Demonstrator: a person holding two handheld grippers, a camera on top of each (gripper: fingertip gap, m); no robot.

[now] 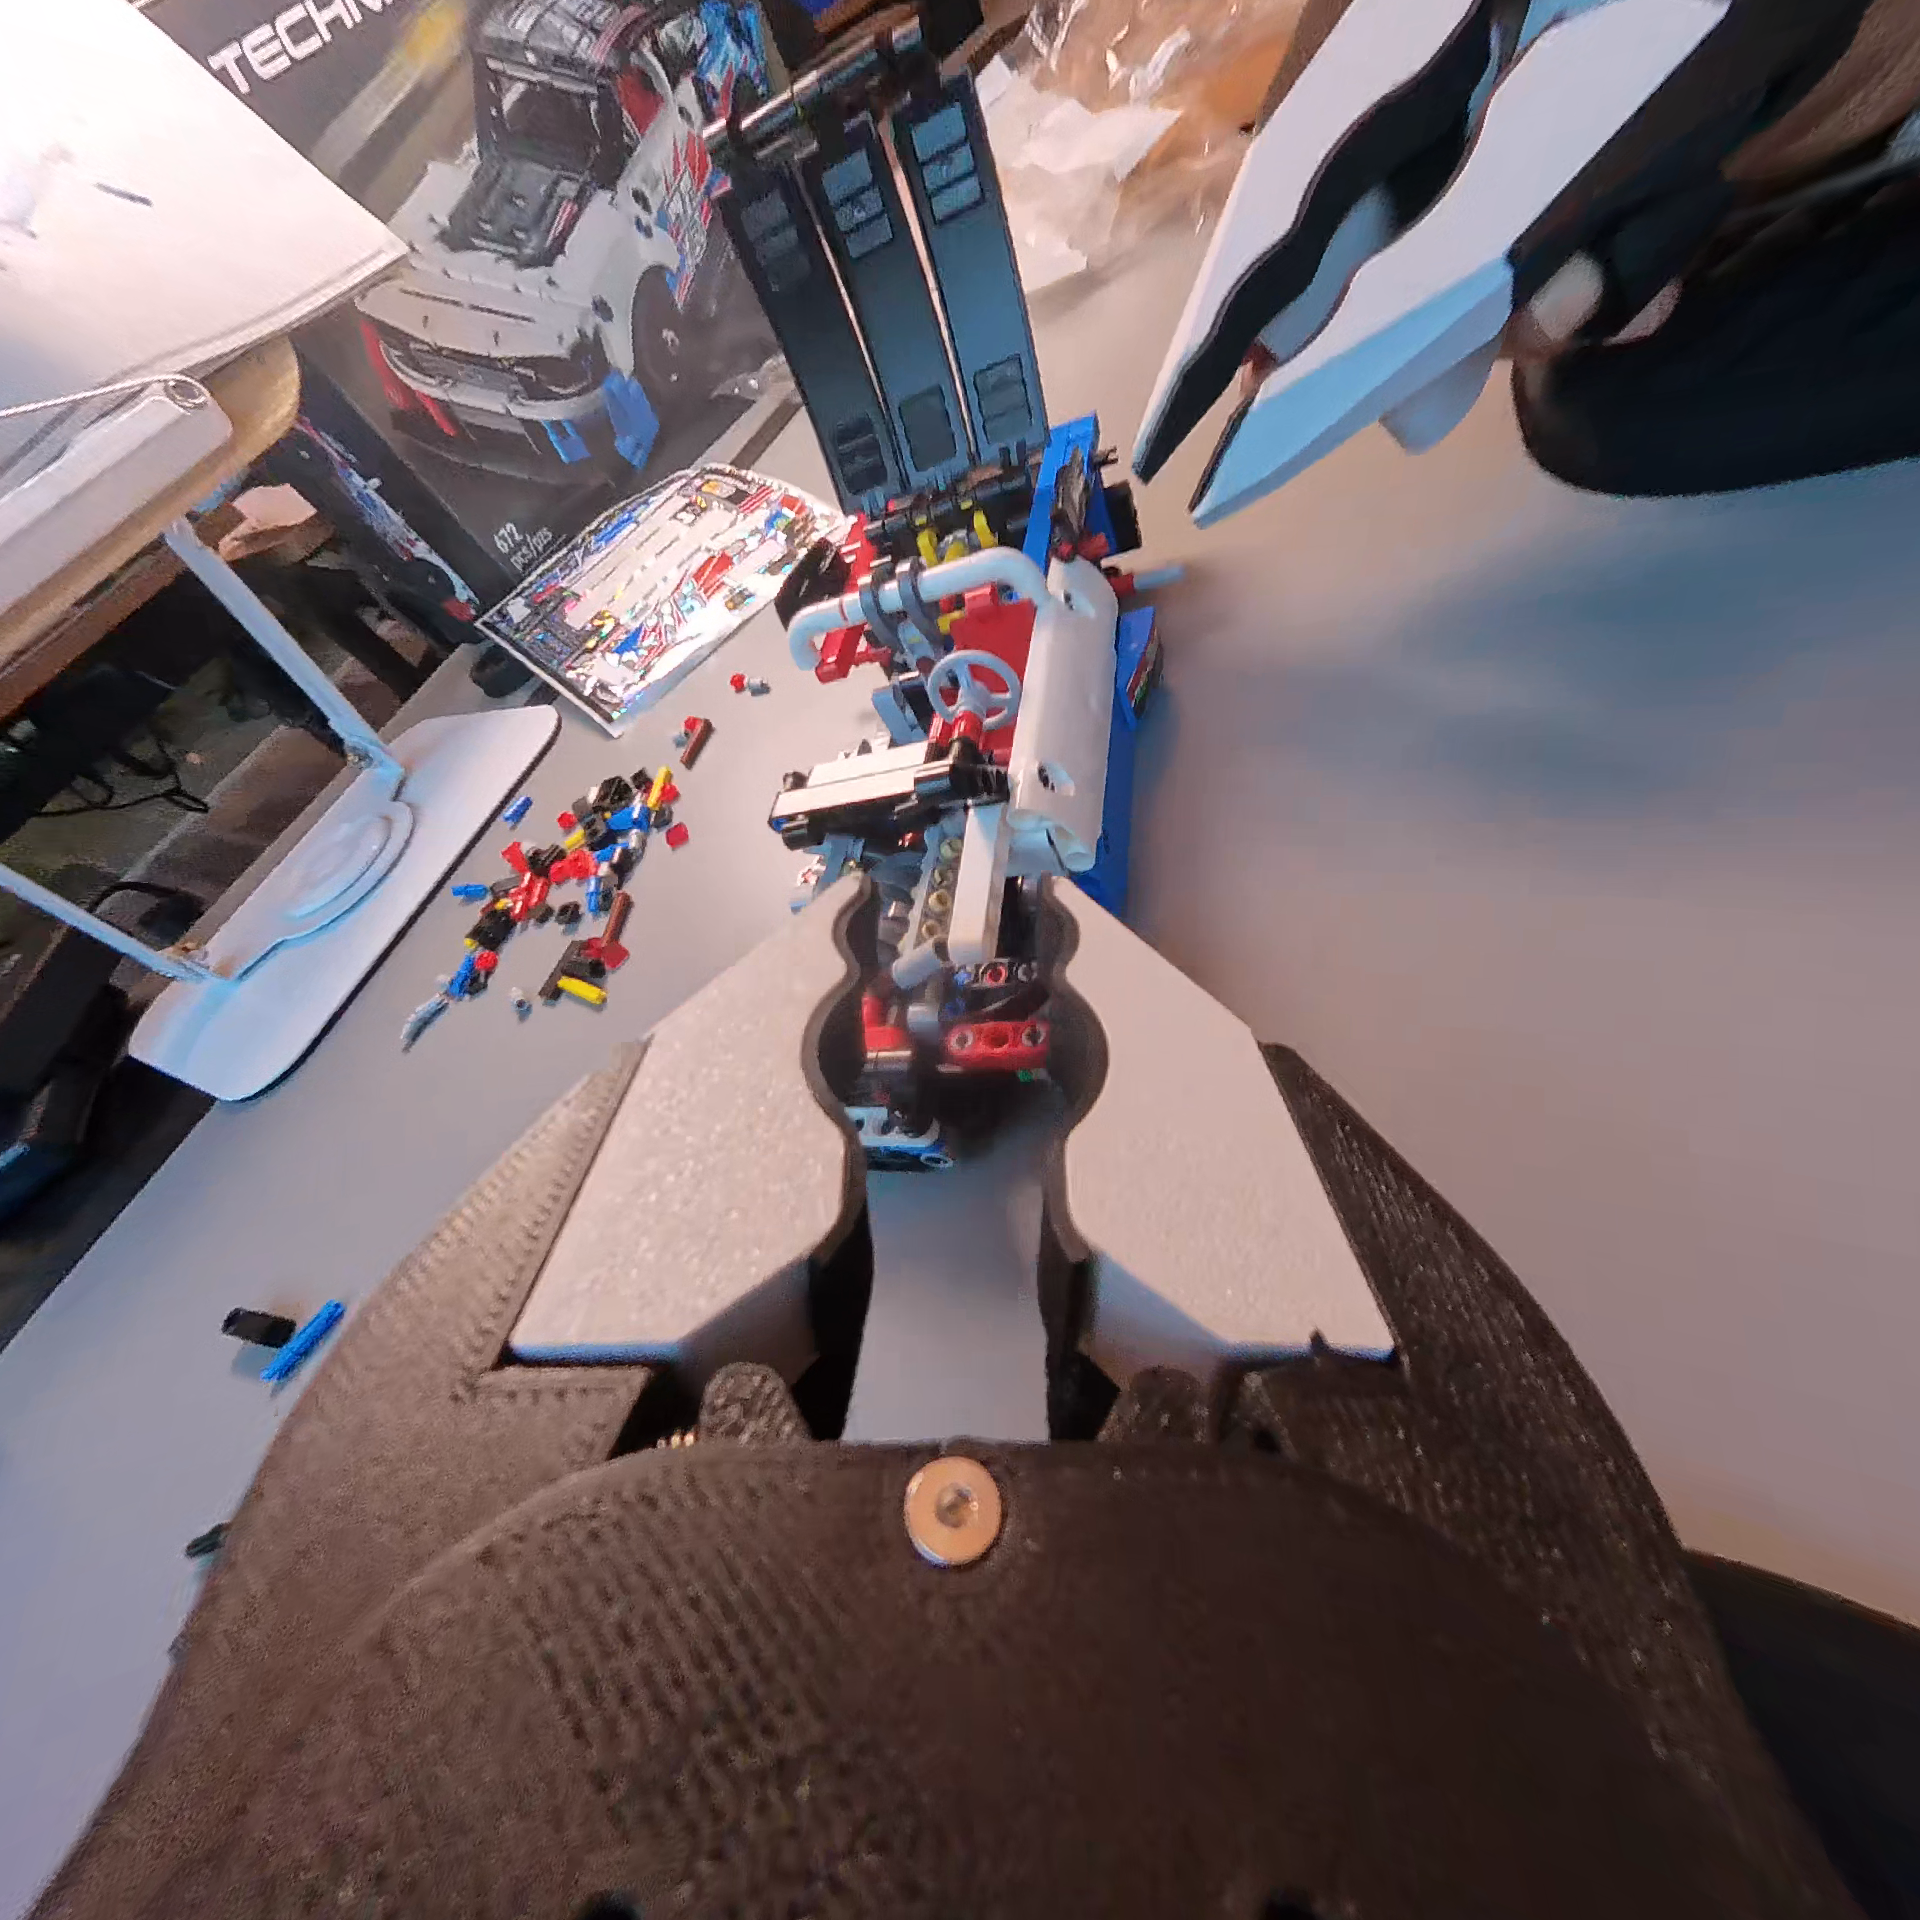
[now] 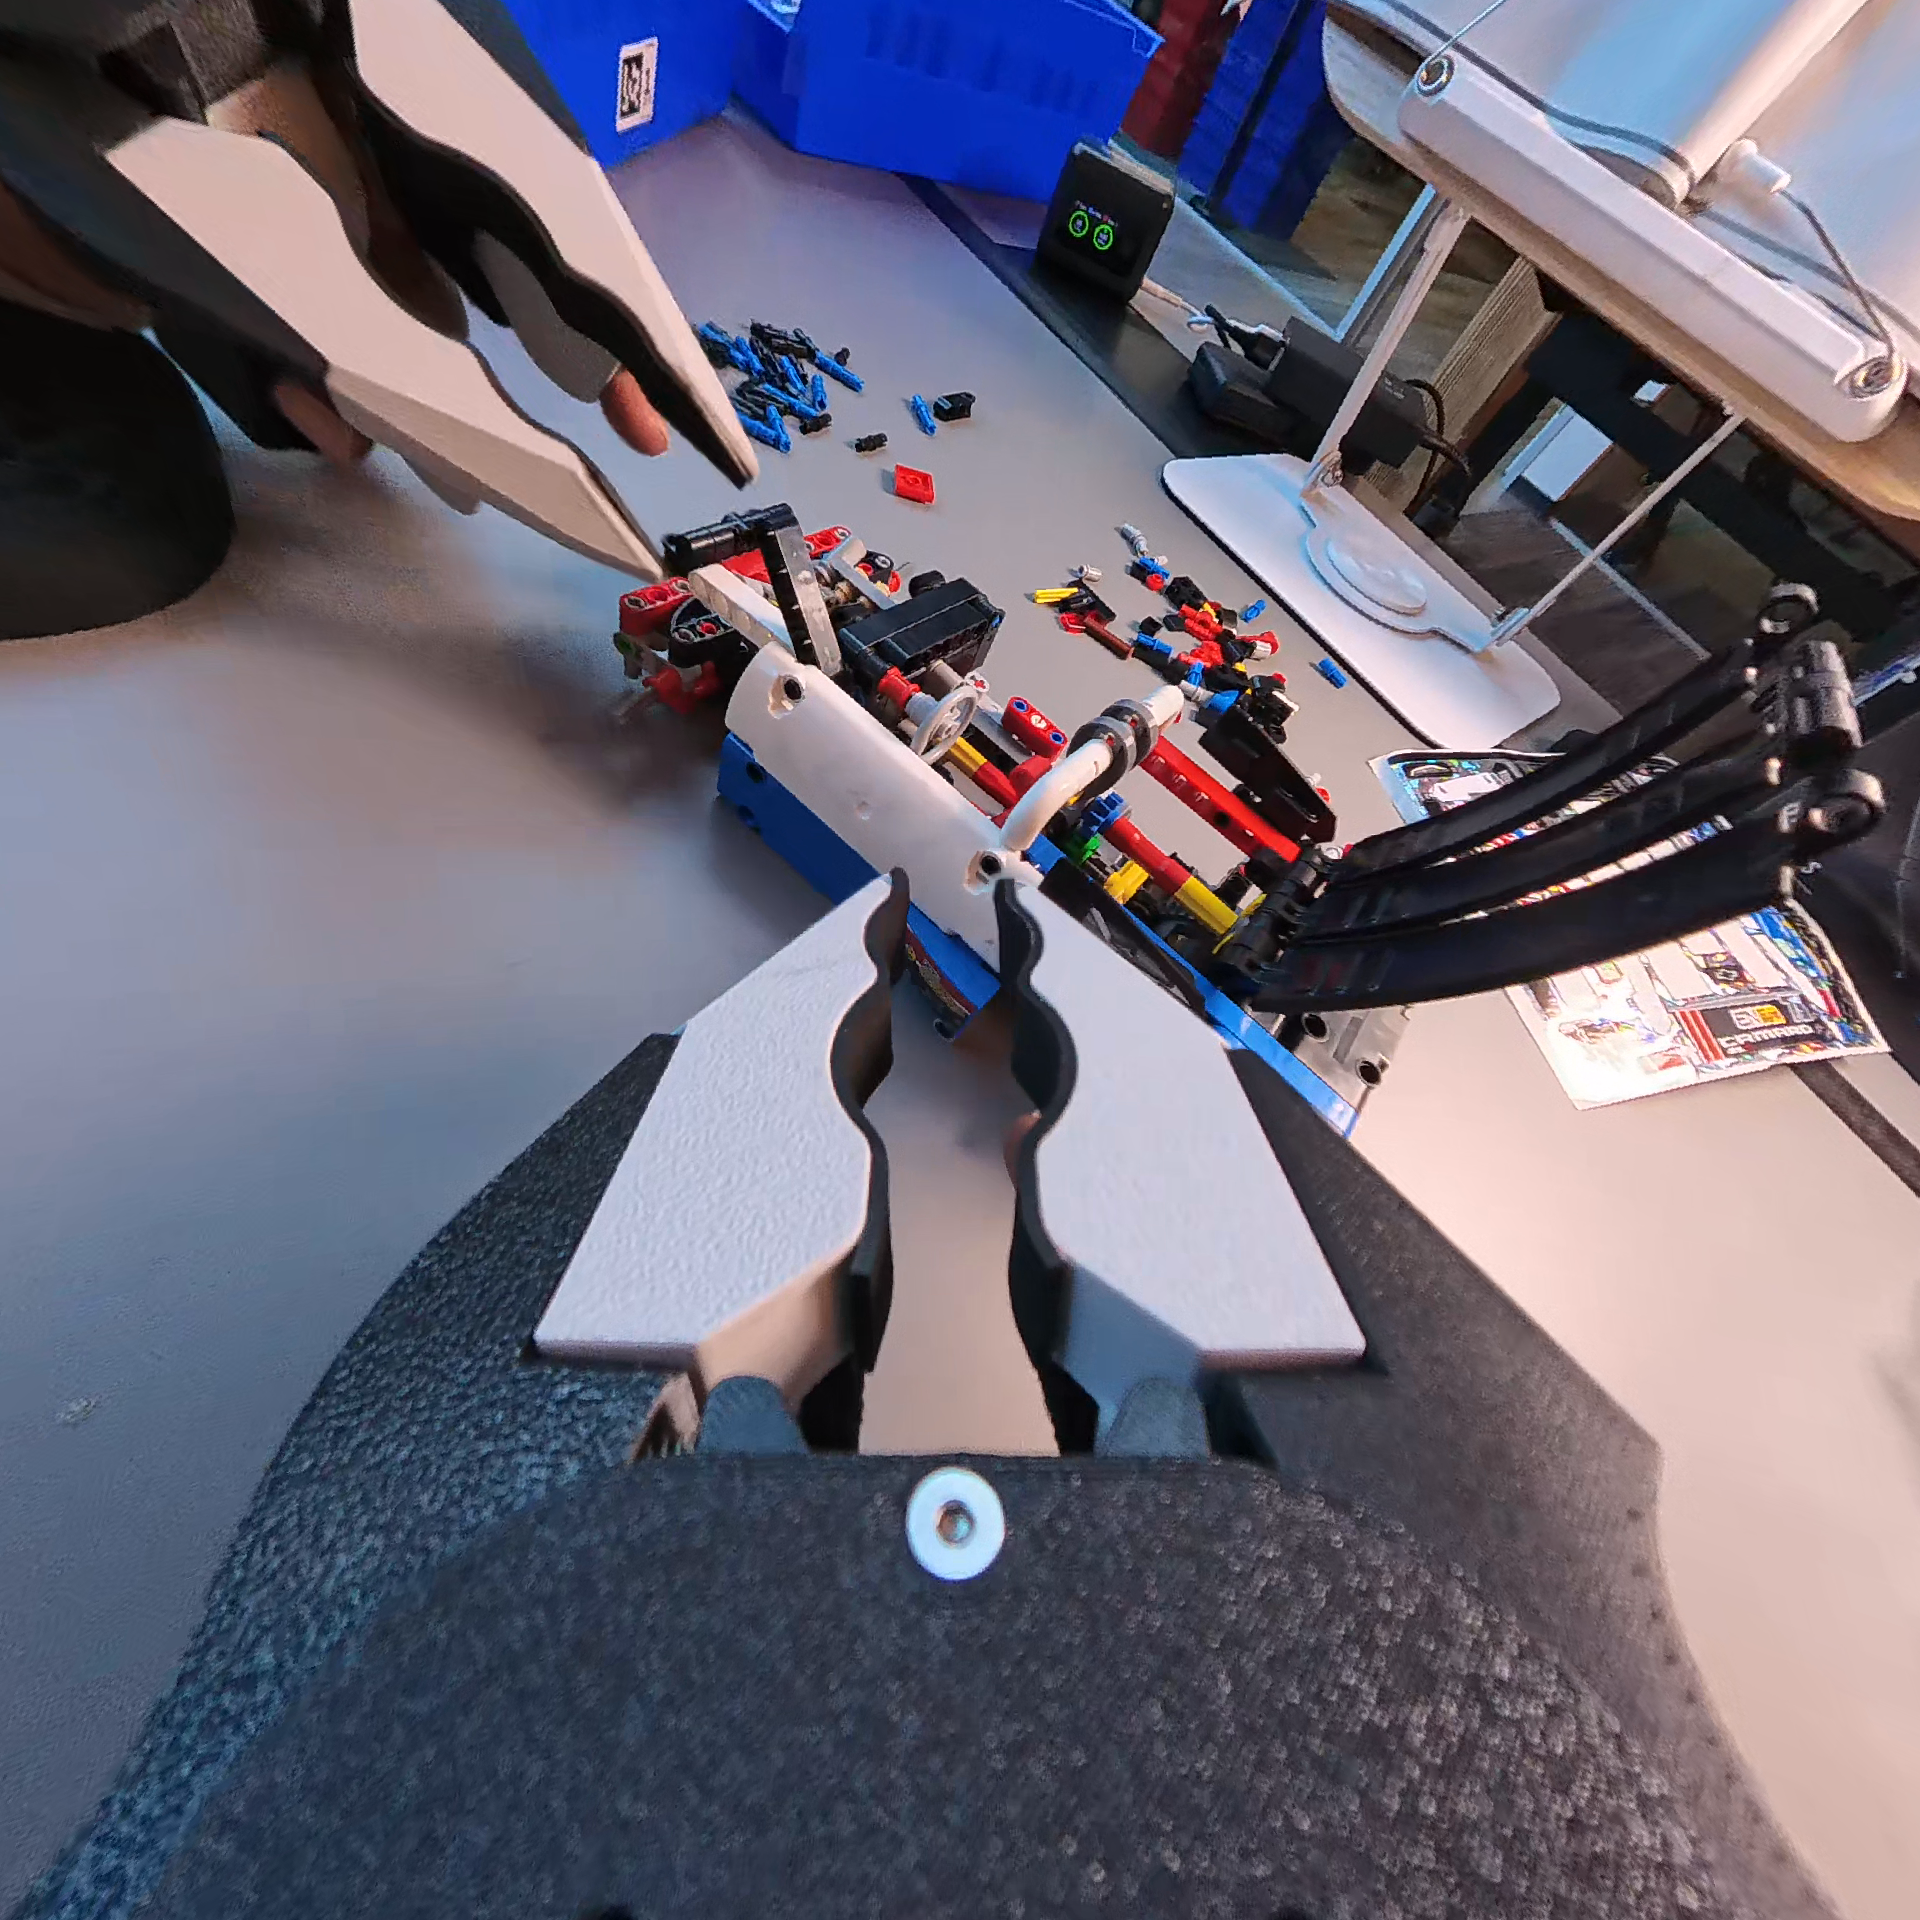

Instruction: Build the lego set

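A partly built lego car [image 1: 997,707] in red, white, blue and black lies on the grey table [image 1: 1507,935]. Its three long black panels [image 1: 894,291] stand raised at the rear. My left gripper [image 1: 961,888] straddles the car's front end, and its jaws sit against both sides of it. In the right wrist view it [image 2: 701,525] comes in from the upper left onto the car [image 2: 883,748]. My right gripper [image 2: 948,888] is slightly open and empty, with its tips at the end of the white side panel [image 2: 862,769]. It also shows in the left wrist view [image 1: 1169,494], beside the car's rear.
A pile of loose small parts [image 1: 571,883] lies left of the car, with blue and black pins [image 2: 779,384] and a red plate [image 2: 914,483] farther off. A sticker sheet [image 1: 655,603], the set's box [image 1: 520,260], a white lamp base [image 1: 343,883], blue bins [image 2: 935,83] and a small black device [image 2: 1101,218] ring the table. Tip to tip, the grippers are about 11 cm apart.
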